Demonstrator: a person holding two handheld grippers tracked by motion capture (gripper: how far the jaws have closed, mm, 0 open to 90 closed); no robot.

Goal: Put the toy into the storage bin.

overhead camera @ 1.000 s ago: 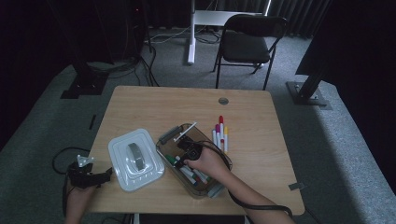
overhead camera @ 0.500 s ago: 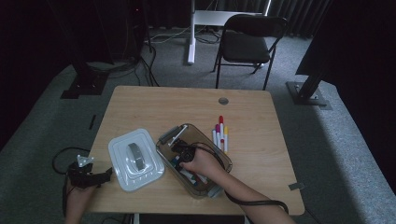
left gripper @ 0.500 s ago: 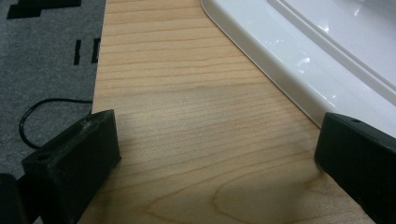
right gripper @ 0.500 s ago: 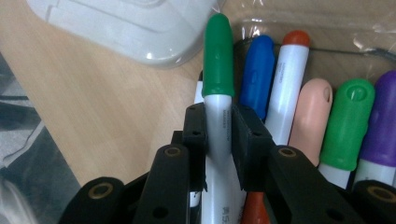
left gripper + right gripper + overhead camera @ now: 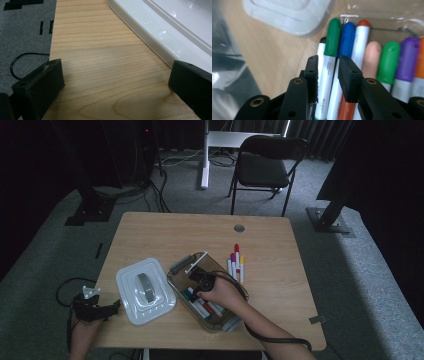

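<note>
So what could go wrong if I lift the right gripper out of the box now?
1. The right gripper has just been opening its jaws, but they stand barely apart around the green-capped marker; lifting now may drag it along.
2. The blue-capped marker lies tight beside it, so a jaw could shove it.

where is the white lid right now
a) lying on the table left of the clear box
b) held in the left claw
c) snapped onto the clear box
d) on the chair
a: in the high view the white lid lies flat on the table, left of the clear box of markers and apart from the left claw, whose jaws stand open over bare wood.
</note>
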